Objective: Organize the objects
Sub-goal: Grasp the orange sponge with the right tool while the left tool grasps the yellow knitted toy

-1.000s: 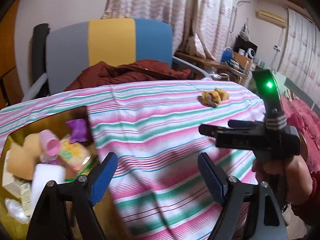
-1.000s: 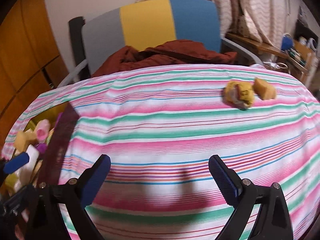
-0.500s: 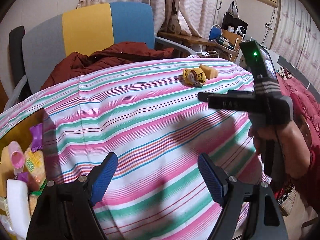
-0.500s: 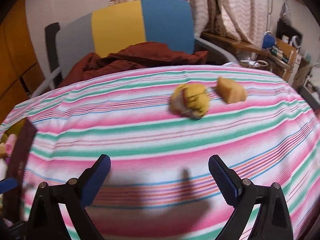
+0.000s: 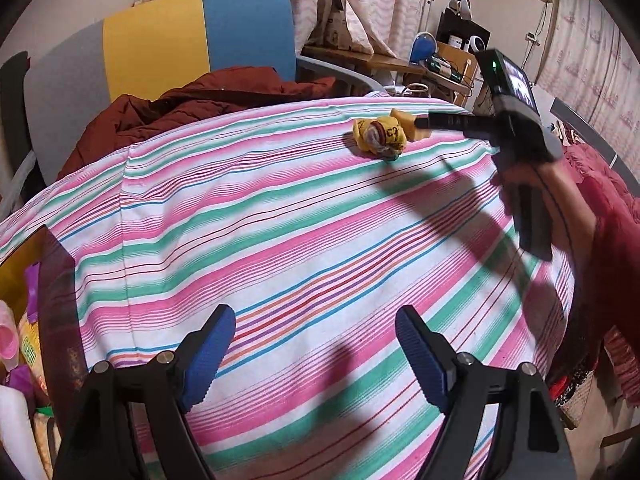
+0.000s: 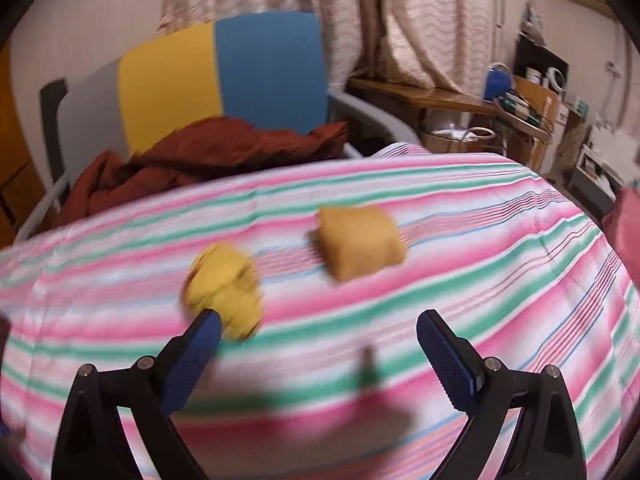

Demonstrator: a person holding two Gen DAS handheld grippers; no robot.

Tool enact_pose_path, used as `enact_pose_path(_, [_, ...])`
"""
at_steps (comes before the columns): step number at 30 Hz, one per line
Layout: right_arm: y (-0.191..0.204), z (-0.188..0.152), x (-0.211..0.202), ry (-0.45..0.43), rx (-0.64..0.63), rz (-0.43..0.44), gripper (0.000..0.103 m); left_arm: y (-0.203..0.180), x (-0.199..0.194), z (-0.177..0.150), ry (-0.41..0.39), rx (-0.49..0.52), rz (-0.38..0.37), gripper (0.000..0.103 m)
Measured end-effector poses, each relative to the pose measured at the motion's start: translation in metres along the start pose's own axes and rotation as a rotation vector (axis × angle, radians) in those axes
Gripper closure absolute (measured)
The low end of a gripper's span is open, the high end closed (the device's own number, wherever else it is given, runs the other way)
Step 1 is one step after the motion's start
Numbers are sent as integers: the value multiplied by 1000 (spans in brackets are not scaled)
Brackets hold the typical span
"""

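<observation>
Striped in pink, green and white, the tablecloth (image 5: 280, 240) carries the last two loose items near its far right corner: a crumpled yellow bundle (image 6: 224, 292) and, just beside it, a tan block (image 6: 360, 240). The right gripper (image 6: 318, 344) hovers low in front of both, its blue-padded jaws spread wide and holding nothing; its left pad sits just in front of the bundle, while the block lies ahead between the two. From the left wrist view, the same tool's fingers reach across the block. The left gripper (image 5: 316, 354) hangs over the near part of the cloth, jaws likewise spread and empty. At the table's left edge stands a yellow-lined box (image 5: 52, 280) already stocked with small packets and a pink cap. The step in hand looks like an approach for a pick; the next move would call for centring one item between the pads, closing, then carrying it across to the box. Dark lettering marks the bundle, but it cannot be read; motion blur softens the right wrist view.
</observation>
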State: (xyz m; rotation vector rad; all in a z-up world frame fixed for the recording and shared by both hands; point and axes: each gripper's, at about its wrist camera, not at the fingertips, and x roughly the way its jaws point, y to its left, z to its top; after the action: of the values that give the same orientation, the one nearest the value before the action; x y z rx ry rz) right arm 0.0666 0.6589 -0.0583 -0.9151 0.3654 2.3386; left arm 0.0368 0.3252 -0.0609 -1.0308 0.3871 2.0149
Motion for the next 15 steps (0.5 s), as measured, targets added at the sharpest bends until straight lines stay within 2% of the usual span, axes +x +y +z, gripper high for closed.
enact_pose_path(4, [-16, 26, 18, -11, 25, 0, 4, 2, 6, 3, 10, -13, -1, 20])
enact_pose_path(10, [-9, 46, 54, 16, -65, -44, 6, 3, 11, 7, 13, -12, 4, 20])
enact_pose_path(13, [-9, 45, 73, 45, -92, -45, 14, 5, 14, 9, 17, -24, -4, 20])
enact_pose_path(15, [-18, 42, 84, 60, -56, -21, 23, 3, 16, 11, 22, -22, -9, 20])
